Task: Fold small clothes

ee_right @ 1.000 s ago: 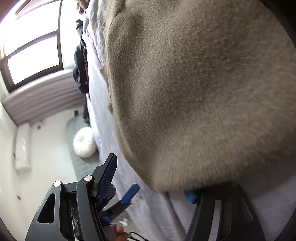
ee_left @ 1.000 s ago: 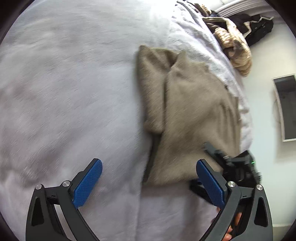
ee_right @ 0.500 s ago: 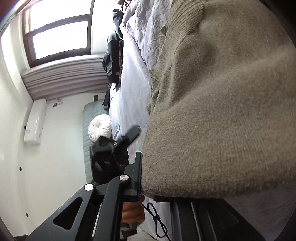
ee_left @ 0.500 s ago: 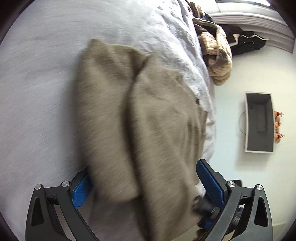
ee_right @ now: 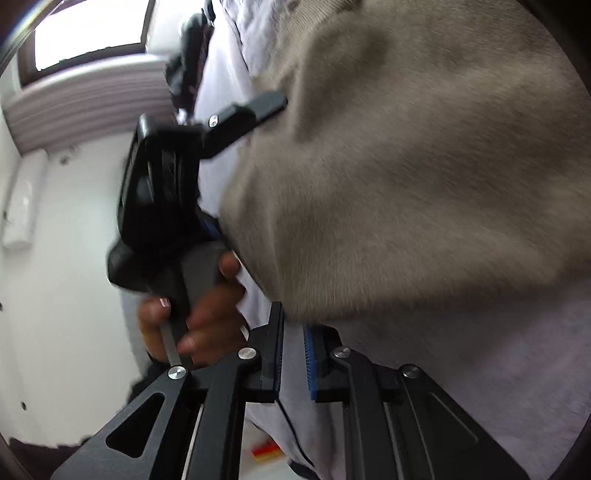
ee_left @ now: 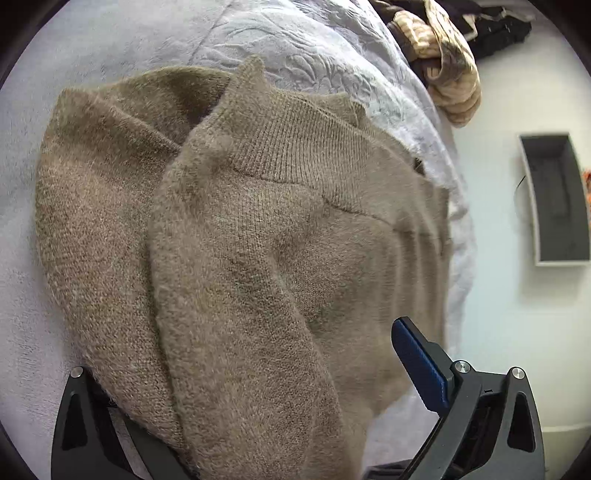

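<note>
A tan knitted sweater lies folded lengthwise on a pale lavender bedspread. My left gripper is open wide over its near end. The knit covers the left finger, and the blue pad of the right finger is bare. In the right wrist view the sweater fills the upper right. My right gripper is nearly shut with the sweater's edge at its very tips, and its jaws are opening slightly. The left gripper, held by a hand, straddles the same edge close by.
A heap of striped beige and dark clothes sits at the far corner of the bed. The bed's edge drops to a white floor with a grey open box on it. A window is behind.
My left gripper slid over the sweater's near end, which now lies between its open fingers. My right gripper went from open to nearly shut at the sweater's edge, rolled and rose a little.
</note>
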`<state>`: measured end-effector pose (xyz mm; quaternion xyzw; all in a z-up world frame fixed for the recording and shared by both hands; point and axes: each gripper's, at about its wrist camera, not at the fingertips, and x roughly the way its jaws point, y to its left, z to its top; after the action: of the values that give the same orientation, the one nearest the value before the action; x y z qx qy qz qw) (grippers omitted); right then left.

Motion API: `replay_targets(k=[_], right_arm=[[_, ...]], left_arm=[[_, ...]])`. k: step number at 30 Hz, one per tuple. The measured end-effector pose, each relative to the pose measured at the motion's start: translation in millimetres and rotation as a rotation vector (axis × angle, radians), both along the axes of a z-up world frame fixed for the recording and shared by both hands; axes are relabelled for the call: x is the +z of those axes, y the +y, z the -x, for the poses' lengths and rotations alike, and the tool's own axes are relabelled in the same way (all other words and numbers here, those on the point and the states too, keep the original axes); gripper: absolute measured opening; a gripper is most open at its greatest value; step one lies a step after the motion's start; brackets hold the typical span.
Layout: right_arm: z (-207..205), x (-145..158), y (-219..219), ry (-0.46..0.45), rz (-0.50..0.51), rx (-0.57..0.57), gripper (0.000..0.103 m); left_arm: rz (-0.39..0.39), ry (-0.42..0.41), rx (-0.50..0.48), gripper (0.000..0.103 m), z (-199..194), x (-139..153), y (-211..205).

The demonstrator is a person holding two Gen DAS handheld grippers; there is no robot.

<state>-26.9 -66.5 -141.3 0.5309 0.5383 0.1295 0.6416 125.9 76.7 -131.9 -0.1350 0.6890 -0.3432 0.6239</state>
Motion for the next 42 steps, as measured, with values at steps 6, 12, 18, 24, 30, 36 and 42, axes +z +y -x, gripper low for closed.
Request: replay_targets(k=[6, 12, 18, 24, 30, 36, 42], right_arm=[[14, 28, -45, 0.01, 0.164, 0.062, 0.014], [-18, 44, -97, 0.004, 0.419, -0.026, 0.014], [-39, 15, -101, 0.05, 0.55, 0.06, 0.013], [-33, -3, -100, 0.031, 0.581, 0.112, 0.011], [-8, 1, -146, 0.0, 0.405, 0.027, 0.011], [49, 20, -238, -0.023, 0.36, -0.186, 0.011], [85, -9, -290, -0.023, 0.172, -0.28, 0.015]], left_arm=[[-0.129, -0.12, -0.054, 0.044, 6, 3, -11], [-0.174, -0.255, -0.056, 0.036, 15, 26, -21], [-0.172, -0.364, -0.033, 0.034, 20, 60, -38], [-0.135, -0.496, -0.114, 0.032, 36, 104, -92], [-0.14, -0.582, -0.27, 0.032, 62, 134, -161], [-0.238, -0.669, -0.476, 0.032, 101, 132, -236], [-0.327, -0.725, -0.612, 0.057, 137, 99, -296]])
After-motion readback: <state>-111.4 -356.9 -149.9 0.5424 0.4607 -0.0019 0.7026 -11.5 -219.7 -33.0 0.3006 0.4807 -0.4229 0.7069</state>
